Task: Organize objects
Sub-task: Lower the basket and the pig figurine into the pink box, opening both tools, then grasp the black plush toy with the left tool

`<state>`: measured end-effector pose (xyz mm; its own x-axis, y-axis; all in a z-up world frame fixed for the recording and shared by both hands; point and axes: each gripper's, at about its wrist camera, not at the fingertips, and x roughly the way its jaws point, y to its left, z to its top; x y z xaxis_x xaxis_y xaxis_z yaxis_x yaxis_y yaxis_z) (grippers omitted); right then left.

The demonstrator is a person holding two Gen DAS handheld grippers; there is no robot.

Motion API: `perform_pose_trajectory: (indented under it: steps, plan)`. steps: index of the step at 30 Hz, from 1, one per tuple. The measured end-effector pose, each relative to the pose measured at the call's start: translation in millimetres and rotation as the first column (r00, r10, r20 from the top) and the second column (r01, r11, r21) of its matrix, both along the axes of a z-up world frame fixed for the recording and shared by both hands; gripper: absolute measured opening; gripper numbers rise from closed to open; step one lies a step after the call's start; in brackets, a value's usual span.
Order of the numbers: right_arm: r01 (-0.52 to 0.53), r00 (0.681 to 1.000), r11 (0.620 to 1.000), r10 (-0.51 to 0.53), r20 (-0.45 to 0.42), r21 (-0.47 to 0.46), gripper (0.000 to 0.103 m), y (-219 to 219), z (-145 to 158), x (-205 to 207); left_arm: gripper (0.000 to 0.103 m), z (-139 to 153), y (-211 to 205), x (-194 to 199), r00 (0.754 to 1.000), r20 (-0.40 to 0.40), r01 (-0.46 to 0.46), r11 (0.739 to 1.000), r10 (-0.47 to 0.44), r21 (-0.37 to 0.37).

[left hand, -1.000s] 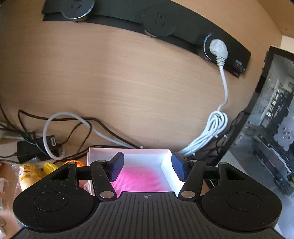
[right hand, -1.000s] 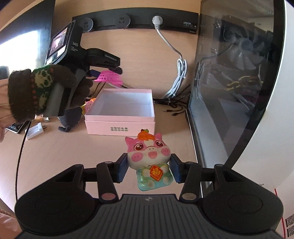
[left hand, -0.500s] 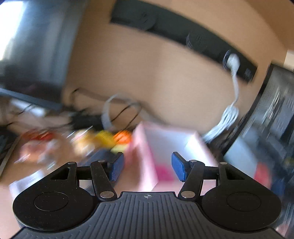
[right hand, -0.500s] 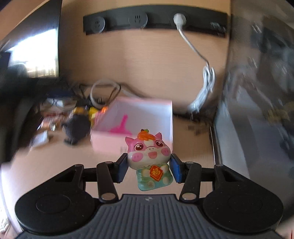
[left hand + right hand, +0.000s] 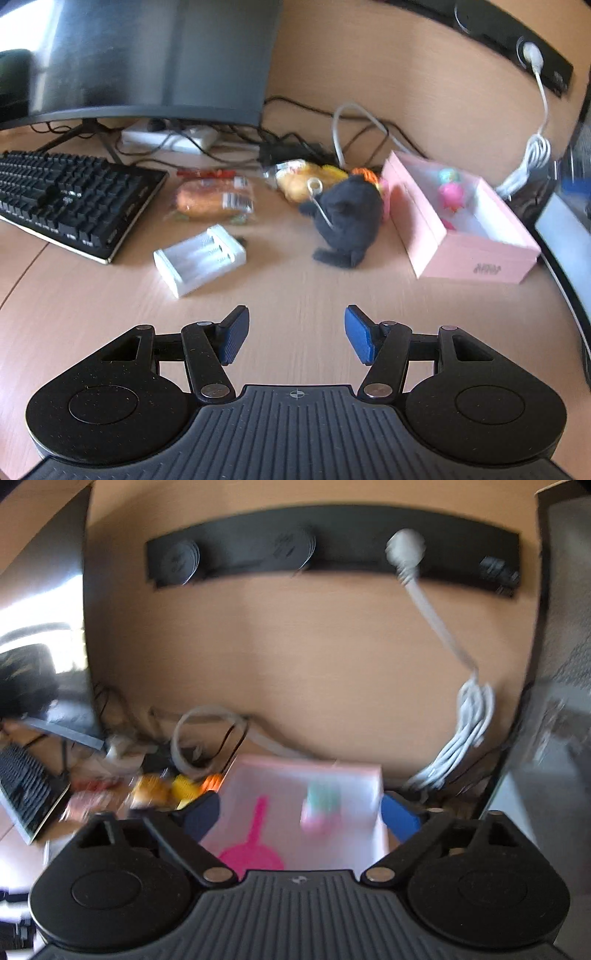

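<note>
The right gripper [image 5: 299, 814] had just sprung apart over one pink cardboard box [image 5: 364, 775], its print unreadable. Two toys lay inside: a pig figurine [image 5: 319, 806] and a pink plastic scoop [image 5: 255, 845]. The left gripper [image 5: 295, 334] hung apart, empty.

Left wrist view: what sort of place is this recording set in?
Most likely an office or home computer desk: a black keyboard lies below a monitor, cables trail to a wall socket strip, and a pink box sits on the wooden desktop.

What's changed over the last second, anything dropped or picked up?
The right gripper carried the pig toy over the pink box; its jaws have just been opening, and the toy now sits in the box beside the pink scoop. The left gripper swung left from the box, open and empty as before.
</note>
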<state>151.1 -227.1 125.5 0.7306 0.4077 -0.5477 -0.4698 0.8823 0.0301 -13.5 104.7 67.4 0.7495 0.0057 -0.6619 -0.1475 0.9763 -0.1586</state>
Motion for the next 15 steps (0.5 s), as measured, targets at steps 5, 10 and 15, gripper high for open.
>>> perform_pose_trajectory:
  steps: [5,10,15]
  plan:
    - [-0.043,0.995,0.996,0.036,-0.097,-0.072,0.103,5,-43,-37,0.062,12,-9,20,0.995,0.085,0.056,0.998,-0.058,0.024]
    - [-0.037,0.975,0.993,0.011,-0.224,-0.116,0.103,-3,-84,-75,0.063,22,-26,75,0.976,0.115,0.172,0.98,-0.183,0.101]
    - [-0.012,0.967,0.987,-0.03,-0.254,-0.161,0.103,-10,-99,-105,0.063,12,-34,144,0.971,0.028,0.233,0.962,-0.239,0.142]
